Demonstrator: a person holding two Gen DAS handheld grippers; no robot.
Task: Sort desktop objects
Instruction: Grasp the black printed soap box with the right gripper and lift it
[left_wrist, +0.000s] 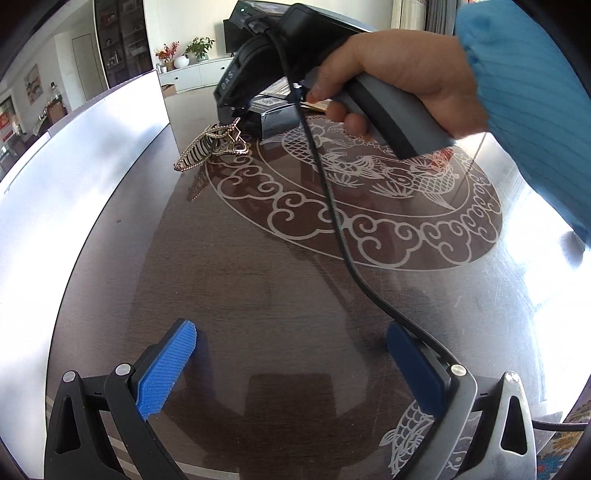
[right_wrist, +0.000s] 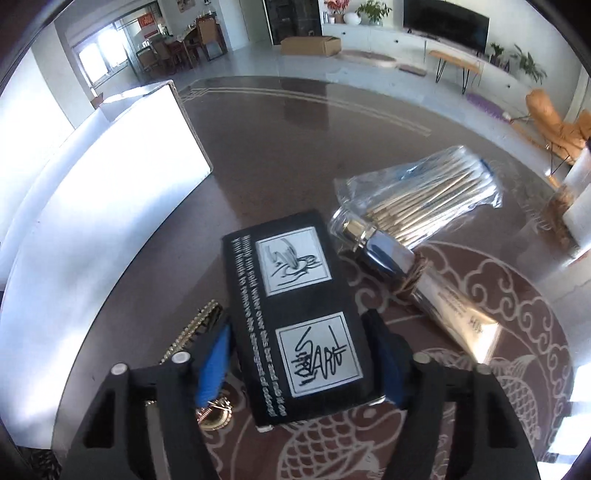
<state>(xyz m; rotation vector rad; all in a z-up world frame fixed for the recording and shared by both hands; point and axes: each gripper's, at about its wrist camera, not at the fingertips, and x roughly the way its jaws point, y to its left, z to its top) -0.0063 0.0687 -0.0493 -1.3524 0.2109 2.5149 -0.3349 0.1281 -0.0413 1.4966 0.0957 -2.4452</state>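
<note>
A black box (right_wrist: 295, 325) with white printed panels lies on the dark patterned table (right_wrist: 277, 166), and my right gripper (right_wrist: 303, 365) is shut on it, a blue pad against each long side. A gold hair clip (right_wrist: 195, 332) lies just left of the box, partly under the left finger. In the left wrist view a hand (left_wrist: 399, 74) in a blue sleeve holds that gripper over the box (left_wrist: 277, 118), with the hair clip (left_wrist: 214, 147) beside it. My left gripper (left_wrist: 291, 365) hangs open over bare table, nothing between its fingers.
A bag of cotton swabs (right_wrist: 424, 195) and a silvery tube (right_wrist: 417, 280) with a brown loop around it lie right of the box. A white box wall (right_wrist: 110, 192) stands along the table's left side. A black cable (left_wrist: 332, 206) hangs across the left wrist view.
</note>
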